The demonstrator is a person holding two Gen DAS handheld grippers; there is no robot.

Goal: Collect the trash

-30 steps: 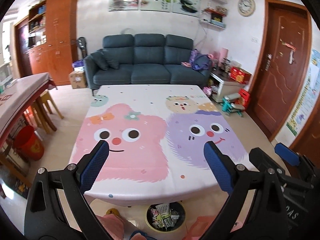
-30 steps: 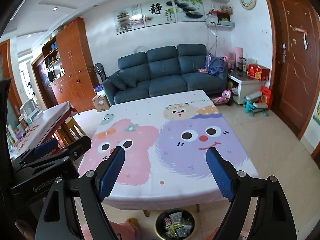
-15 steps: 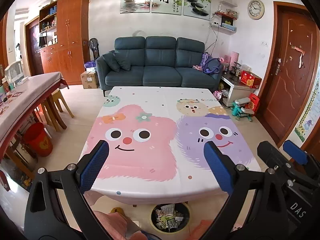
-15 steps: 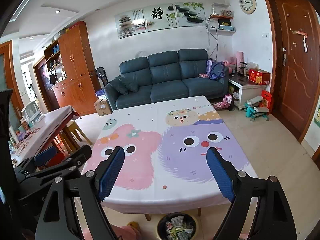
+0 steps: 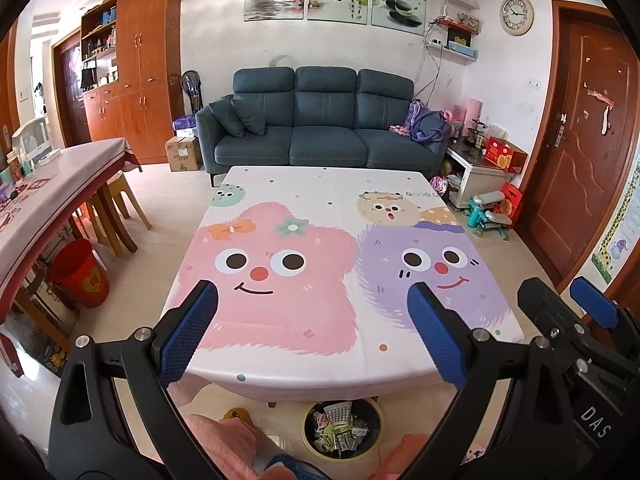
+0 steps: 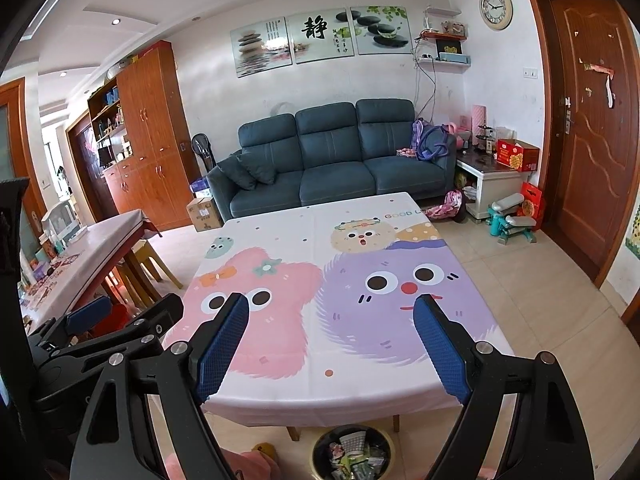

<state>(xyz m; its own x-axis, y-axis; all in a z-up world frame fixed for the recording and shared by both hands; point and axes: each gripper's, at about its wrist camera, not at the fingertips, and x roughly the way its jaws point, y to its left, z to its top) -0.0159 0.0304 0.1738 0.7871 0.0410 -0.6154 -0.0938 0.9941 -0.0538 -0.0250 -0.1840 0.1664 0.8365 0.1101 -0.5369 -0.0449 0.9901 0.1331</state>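
Above the table, left gripper & right gripper jaws wide apart, holding nothing.

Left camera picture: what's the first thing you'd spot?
The big cartoon tablecloth, with a pink smiley monster beside a purple one, fills the middle of the room. Behind it a dark blue sofa stands against the wall, and a bin full of wrappers sits on the floor at the table's near edge.

sofa: blue, back wall | floor: beige tile | door: wooden
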